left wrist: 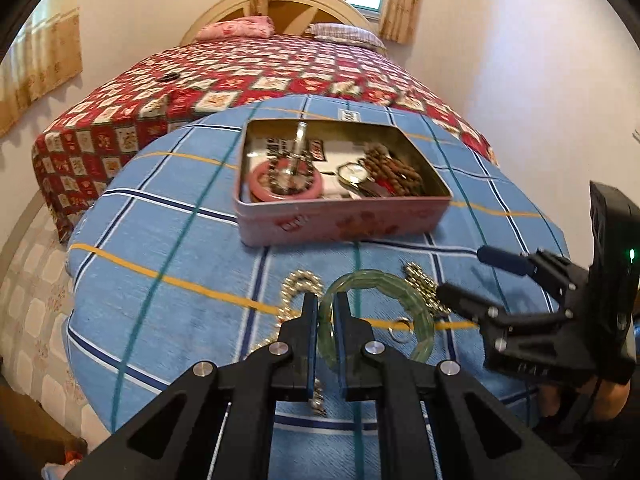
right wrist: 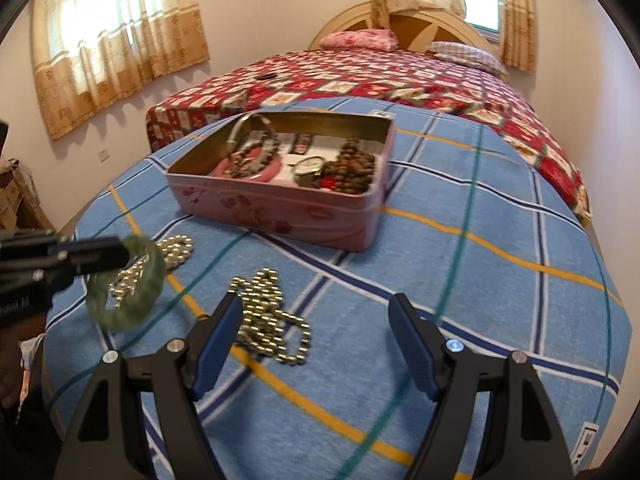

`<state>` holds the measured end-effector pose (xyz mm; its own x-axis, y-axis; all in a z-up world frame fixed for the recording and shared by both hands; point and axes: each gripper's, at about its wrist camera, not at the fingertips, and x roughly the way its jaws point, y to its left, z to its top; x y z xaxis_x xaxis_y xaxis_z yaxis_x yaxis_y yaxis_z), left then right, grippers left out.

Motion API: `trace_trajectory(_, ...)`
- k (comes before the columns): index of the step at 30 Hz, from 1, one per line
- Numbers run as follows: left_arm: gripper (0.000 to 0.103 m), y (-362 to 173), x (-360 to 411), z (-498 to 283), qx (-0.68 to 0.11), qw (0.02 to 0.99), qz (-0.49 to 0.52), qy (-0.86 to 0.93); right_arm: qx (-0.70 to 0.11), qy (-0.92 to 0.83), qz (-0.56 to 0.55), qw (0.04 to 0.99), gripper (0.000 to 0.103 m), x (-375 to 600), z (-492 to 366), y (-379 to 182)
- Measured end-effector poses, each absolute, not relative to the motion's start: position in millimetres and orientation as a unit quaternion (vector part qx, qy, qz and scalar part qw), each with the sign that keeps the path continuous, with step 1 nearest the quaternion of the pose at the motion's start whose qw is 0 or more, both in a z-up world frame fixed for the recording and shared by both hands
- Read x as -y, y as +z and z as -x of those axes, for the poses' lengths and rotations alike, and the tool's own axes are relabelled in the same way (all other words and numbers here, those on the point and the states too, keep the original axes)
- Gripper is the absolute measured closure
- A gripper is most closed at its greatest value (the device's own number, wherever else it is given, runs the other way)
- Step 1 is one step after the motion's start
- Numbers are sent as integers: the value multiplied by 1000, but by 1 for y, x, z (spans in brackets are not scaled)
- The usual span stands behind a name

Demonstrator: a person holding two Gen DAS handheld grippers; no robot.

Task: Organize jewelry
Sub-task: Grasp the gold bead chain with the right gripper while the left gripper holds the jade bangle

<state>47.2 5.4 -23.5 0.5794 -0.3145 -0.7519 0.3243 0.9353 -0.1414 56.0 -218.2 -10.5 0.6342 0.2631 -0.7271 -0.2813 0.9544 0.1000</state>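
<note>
My left gripper point(left wrist: 326, 304) is shut on the rim of a translucent green bangle point(left wrist: 400, 286). In the right wrist view the bangle point(right wrist: 132, 312) hangs tilted from the left gripper point(right wrist: 120, 254), just above the cloth. Two gold bead chains lie on the blue plaid cloth, one to the left point(left wrist: 296, 284) and one to the right point(left wrist: 424, 284) of the bangle. My right gripper point(right wrist: 316, 312) stands open and holds nothing, its left finger beside a gold chain point(right wrist: 272, 320). Beyond them sits an open pink tin point(left wrist: 340, 220) holding a pink bangle, bead bracelets and a watch.
A small ring point(left wrist: 400, 330) lies on the cloth under the bangle. The right gripper point(left wrist: 460, 274) reaches in from the right in the left wrist view. The blue plaid cloth point(right wrist: 480, 280) covers the foot of a bed with a red patterned quilt point(right wrist: 360, 80). Curtained windows and walls surround it.
</note>
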Motion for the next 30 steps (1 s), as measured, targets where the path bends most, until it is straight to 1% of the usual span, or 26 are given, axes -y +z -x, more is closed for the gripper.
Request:
trace_trajectory(1, 96, -24, -7, -49, -421, 890, -5, -176, -402, 155, 16, 902, 27, 214, -57, -11)
trace_trajectory(4, 96, -29, -7, -52, -423, 890, -5, -171, -414, 162, 26, 896, 38, 205, -62, -16)
trace_trajectory(6, 96, -32, -6, -54, -425, 889, -4, -173, -428, 164, 31, 888, 53, 203, -65, -21)
trace_trajectory(8, 96, -34, -5, -54, -427, 887, -2, -175, -437, 167, 32, 883, 55, 203, -67, -23)
trace_trajectory(10, 96, -35, -5, -55, -428, 886, -1, -177, -439, 173, 32, 881, 62, 203, -66, -23)
trace_trajectory(11, 96, -35, -5, -55, -428, 886, -1, -177, -439, 176, 30, 881, 72, 204, -65, -24)
trace_trajectory(12, 96, -34, -5, -55, -427, 886, -1, -177, -439, 179, 29, 880, 78, 204, -64, -24)
trace_trajectory(14, 96, -34, -5, -54, -426, 887, 0, -176, -441, 175, 31, 880, 83, 206, -64, -24)
trace_trajectory(19, 96, -31, -7, -53, -423, 889, 2, -175, -439, 166, 20, 882, 88, 213, -62, -24)
trace_trajectory(20, 96, -31, -7, -54, -423, 889, 2, -176, -438, 166, 19, 884, 90, 213, -62, -22)
trace_trajectory(30, 96, -27, -5, -52, -419, 890, 2, -177, -402, 170, -2, 900, 90, 222, -55, -3)
